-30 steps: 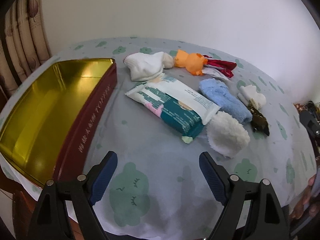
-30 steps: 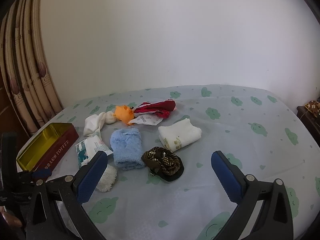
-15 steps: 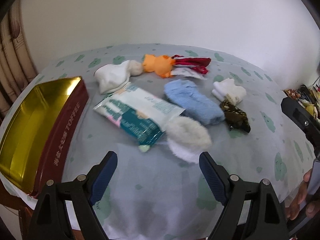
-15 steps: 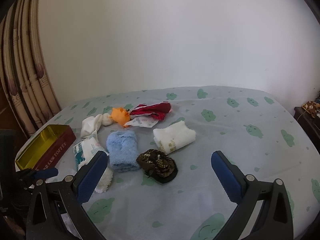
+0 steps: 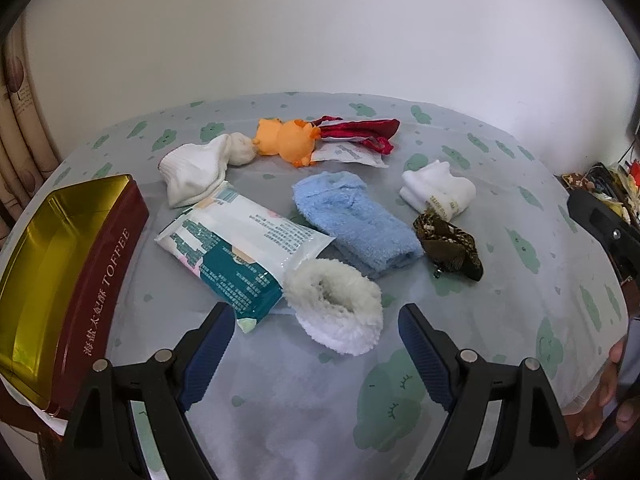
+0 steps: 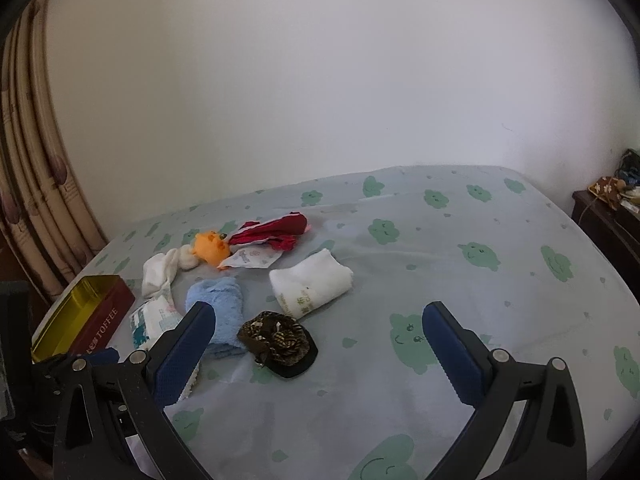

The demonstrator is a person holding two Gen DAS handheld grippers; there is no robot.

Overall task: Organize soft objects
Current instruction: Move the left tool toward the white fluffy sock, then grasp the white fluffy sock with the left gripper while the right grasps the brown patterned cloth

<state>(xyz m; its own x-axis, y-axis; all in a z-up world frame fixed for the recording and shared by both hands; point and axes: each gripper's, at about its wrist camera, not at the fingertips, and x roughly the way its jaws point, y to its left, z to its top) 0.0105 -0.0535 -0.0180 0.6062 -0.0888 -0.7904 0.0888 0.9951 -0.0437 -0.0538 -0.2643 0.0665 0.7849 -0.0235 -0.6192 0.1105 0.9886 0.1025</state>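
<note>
Soft things lie scattered on the cloud-print sheet (image 5: 500, 304). A fluffy white pad (image 5: 334, 312) rests just ahead of my open left gripper (image 5: 314, 330), between the lines of its fingers. Behind it lie a wipes packet (image 5: 240, 246), a blue towel (image 5: 356, 222), a white sock (image 5: 198, 168), an orange plush toy (image 5: 286, 142), a red cloth (image 5: 360, 130), a folded white cloth (image 5: 438, 192) and a brown patterned pouch (image 5: 450, 246). My right gripper (image 6: 316, 322) is open above the sheet, the pouch (image 6: 278, 338) just ahead of it, near its left finger, and the white cloth (image 6: 310, 282) beyond.
An open red toffee tin (image 5: 100, 268) with a gold inside sits at the left edge, and it shows in the right wrist view too (image 6: 100, 318). A wall stands behind, curtains (image 6: 36, 216) at left, a dark side table (image 6: 608, 220) at right. A hand (image 5: 604, 392) holds the right tool.
The left gripper has swung right and come closer to the fluffy pad; the tin has slid toward the frame's left edge. The right gripper has shifted slightly right and lower toward the pouch.
</note>
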